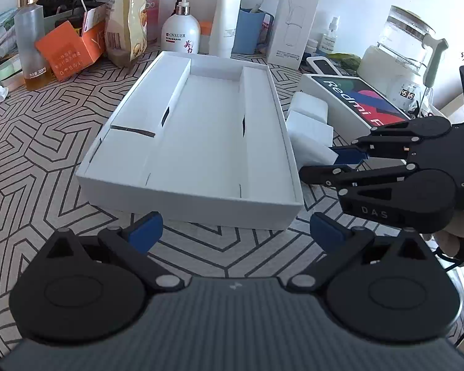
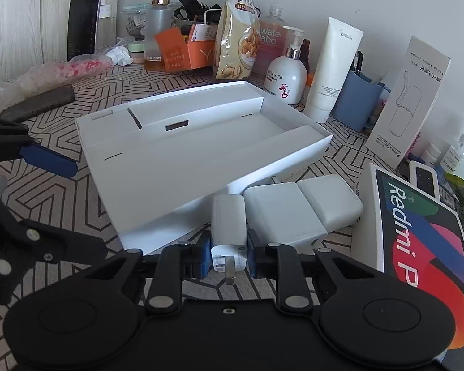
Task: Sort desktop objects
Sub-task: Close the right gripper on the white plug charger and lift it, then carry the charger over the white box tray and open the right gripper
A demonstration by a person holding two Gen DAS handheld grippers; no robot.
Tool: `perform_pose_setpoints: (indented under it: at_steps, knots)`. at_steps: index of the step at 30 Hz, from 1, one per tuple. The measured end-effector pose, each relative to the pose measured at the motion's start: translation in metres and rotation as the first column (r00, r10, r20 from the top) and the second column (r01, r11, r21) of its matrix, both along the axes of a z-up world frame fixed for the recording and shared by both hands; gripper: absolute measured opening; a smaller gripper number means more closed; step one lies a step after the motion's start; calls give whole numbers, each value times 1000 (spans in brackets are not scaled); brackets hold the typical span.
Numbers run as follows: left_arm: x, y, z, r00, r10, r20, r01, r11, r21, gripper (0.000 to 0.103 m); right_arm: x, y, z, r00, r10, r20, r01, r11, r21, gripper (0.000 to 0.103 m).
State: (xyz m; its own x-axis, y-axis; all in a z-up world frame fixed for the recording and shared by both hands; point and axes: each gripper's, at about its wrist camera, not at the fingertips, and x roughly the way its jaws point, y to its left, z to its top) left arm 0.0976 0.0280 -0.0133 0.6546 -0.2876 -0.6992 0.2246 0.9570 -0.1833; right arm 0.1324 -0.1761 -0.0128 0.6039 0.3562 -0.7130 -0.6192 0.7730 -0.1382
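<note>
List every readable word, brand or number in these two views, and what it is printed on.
"Redmi": tablet box.
"CNXUER": white pump bottle.
"water": pink bottle.
"DAS": right gripper, seen from the left wrist.
"45 45": kettle base display.
"330ml": amber bottle.
Chinese print on the orange box, snack bag and tall white carton: too small to read.

Both grippers, left gripper [image 1: 235,232] and right gripper [image 2: 227,258], have black linkages, silver screws and blue pads.
</note>
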Motion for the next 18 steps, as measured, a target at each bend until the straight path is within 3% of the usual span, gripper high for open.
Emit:
perform_pose_setpoints:
  at_steps: [7, 12, 18]
  knots:
    - [-1, -2, 7, 999, -35, 30, 33, 998, 56, 103, -11, -10, 1, 999, -43, -26, 45, 998, 47, 26]
    - [0, 4, 1, 999, -54, -5, 55, 998, 18, 103, -16, -17, 1, 996, -72, -47, 76, 994, 82, 26]
    - [-5, 10, 1, 999, -31, 17, 31, 999, 36, 103, -17, -17, 5, 995, -83, -53, 88, 990, 108, 26]
